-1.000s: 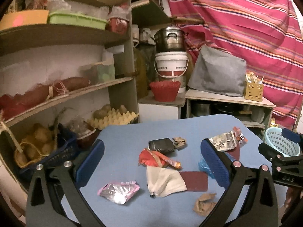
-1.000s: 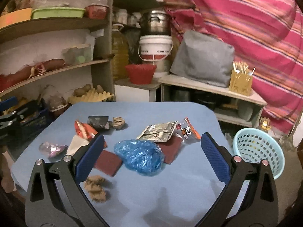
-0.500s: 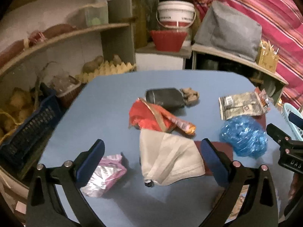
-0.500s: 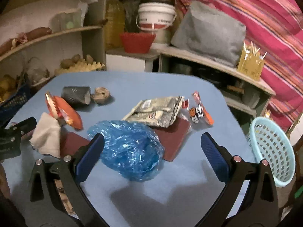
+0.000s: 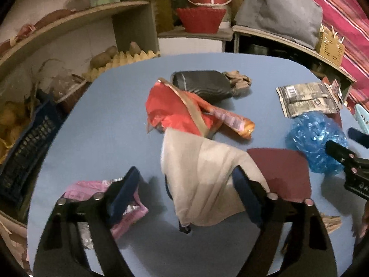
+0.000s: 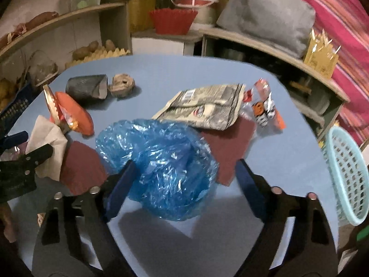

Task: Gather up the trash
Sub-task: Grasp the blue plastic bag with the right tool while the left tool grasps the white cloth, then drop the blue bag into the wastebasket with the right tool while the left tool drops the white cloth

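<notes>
- My left gripper hangs low over the blue table, jaws spread wide and holding nothing, a beige cloth bag lying between the fingers.
- My right gripper is likewise wide open and empty-handed, straddling a crumpled blue plastic bag; its left finger looks to be against the plastic, though I cannot tell for certain.
- A pink foil wrapper sits partly under my left gripper's left finger; a dark red sheet lies just beside the cloth bag.
- Farther back on the table: an orange snack packet, a dark pouch and a silver printed wrapper.
- A pale blue basket stands off the table's right edge, well apart from the blue plastic bag.
</notes>
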